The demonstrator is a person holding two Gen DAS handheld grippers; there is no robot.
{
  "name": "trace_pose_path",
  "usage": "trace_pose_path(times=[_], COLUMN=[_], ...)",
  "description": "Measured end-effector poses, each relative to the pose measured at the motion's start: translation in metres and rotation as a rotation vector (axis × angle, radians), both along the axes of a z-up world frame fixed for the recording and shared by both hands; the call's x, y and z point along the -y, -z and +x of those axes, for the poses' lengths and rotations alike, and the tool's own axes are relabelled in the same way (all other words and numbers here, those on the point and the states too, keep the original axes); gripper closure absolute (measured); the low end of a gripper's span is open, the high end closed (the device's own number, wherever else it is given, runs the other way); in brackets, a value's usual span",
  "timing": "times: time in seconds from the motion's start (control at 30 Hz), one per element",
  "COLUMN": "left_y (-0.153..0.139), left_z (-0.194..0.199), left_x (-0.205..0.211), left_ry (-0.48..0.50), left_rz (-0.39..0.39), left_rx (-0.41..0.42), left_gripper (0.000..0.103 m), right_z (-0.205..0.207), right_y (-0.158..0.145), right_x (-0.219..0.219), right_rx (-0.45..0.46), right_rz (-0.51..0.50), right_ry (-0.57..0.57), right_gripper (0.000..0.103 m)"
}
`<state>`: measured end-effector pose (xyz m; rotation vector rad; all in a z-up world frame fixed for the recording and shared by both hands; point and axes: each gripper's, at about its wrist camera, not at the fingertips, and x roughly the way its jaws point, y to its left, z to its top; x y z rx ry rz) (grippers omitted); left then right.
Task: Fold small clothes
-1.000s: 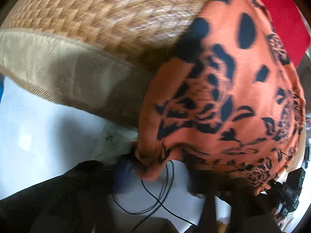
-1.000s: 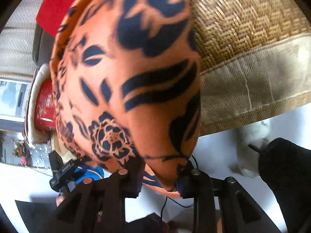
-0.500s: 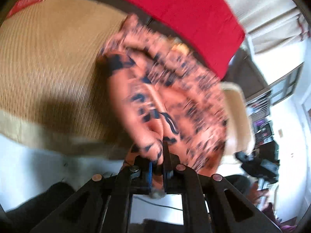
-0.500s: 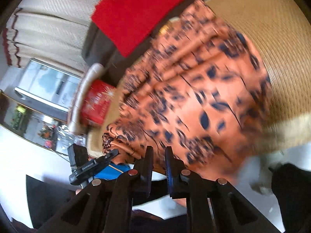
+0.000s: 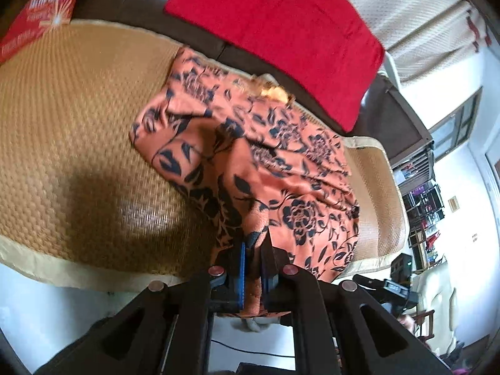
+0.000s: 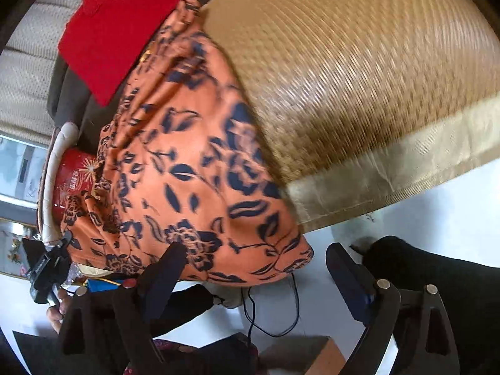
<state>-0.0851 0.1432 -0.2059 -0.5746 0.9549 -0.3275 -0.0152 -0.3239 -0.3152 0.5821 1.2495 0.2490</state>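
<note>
An orange garment with a dark floral print (image 5: 265, 162) lies crumpled on a woven straw mat (image 5: 72, 131) that covers a sofa seat. My left gripper (image 5: 253, 259) is shut on the garment's near edge at the mat's front. In the right wrist view the same garment (image 6: 187, 172) hangs over the mat's front border (image 6: 390, 168). My right gripper (image 6: 253, 268) is open, its jaws wide apart just below the garment's hanging hem, holding nothing.
A red cushion (image 5: 281, 28) leans on the dark sofa back behind the garment. A red printed package (image 5: 37, 15) lies at the mat's far left. White floor with a black cable (image 6: 272, 315) lies below the seat's front edge.
The garment went from hanging close to the cameras to lying on the mat. My right gripper has opened and let go of it. My left gripper still grips its edge.
</note>
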Motion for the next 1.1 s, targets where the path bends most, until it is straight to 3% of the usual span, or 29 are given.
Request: trace_pose_path(times=[0.07, 0.17, 0.2, 0.23, 0.3, 0.4, 0.5, 0.57, 0.6, 0.63, 0.67, 0.7, 0.73, 0.83, 0.93, 1.03, 1.1], left_y=[0.005, 0.006, 0.007, 0.011, 0.019, 0.033, 0.046, 0.052, 0.054, 0.055, 0.055, 0.057, 0.057, 0.057, 0.059, 0.055, 0.046], left_z=[0.002, 0.002, 0.003, 0.004, 0.008, 0.011, 0.009, 0.007, 0.005, 0.004, 0.004, 0.004, 0.004, 0.004, 0.006, 0.008, 0.012], left_x=[0.002, 0.003, 0.003, 0.002, 0.001, -0.004, -0.007, -0.008, -0.009, -0.009, -0.009, -0.007, -0.004, 0.001, 0.0, -0.001, -0.004], left_ry=[0.0, -0.011, -0.01, -0.012, -0.048, -0.075, -0.087, -0.082, -0.081, -0.074, -0.063, -0.04, -0.024, 0.005, 0.008, 0.022, 0.036], left_rz=[0.001, 0.062, 0.066, 0.072, 0.093, 0.075, 0.072, 0.078, 0.076, 0.066, 0.055, 0.052, 0.064, 0.084, 0.065, 0.012, -0.08], left_rx=[-0.009, -0.025, -0.033, -0.054, -0.081, -0.122, -0.153, -0.15, -0.141, -0.134, -0.13, -0.132, -0.134, -0.121, -0.133, -0.118, -0.087], left_gripper=[0.095, 0.089, 0.074, 0.042, 0.018, 0.018, 0.018, 0.019, 0.02, 0.032, 0.044, 0.069, 0.078, 0.078, 0.076, 0.078, 0.084], right_z=[0.004, 0.011, 0.01, 0.009, 0.009, 0.019, 0.033, 0.038, 0.039, 0.039, 0.039, 0.039, 0.039, 0.041, 0.051, 0.054, 0.061], right_y=[0.017, 0.018, 0.01, 0.002, -0.018, -0.026, -0.016, -0.008, -0.004, 0.0, 0.001, -0.001, -0.003, -0.01, 0.001, -0.013, -0.033], right_x=[0.002, -0.002, -0.003, -0.004, -0.006, -0.003, -0.005, -0.006, -0.008, -0.004, -0.01, -0.015, -0.021, -0.034, -0.045, -0.058, -0.067], right_rx=[-0.013, 0.006, 0.033, 0.064, 0.137, 0.182, 0.161, 0.139, 0.118, 0.101, 0.093, 0.099, 0.111, 0.132, 0.075, 0.073, 0.118], right_rz=[0.019, 0.045, 0.082, 0.103, 0.064, 0.029, 0.054, 0.053, 0.074, 0.093, 0.104, 0.115, 0.126, 0.11, 0.124, 0.266, 0.348], right_ry=[0.032, 0.053, 0.043, 0.028, 0.011, 0.039, 0.061, 0.043, 0.024, 0.004, -0.018, -0.045, -0.067, -0.09, -0.099, -0.15, -0.184], right_gripper=[0.01, 0.011, 0.011, 0.012, 0.013, 0.025, 0.032, 0.044, 0.063, 0.072, 0.072, 0.072, 0.072, 0.072, 0.072, 0.072, 0.072])
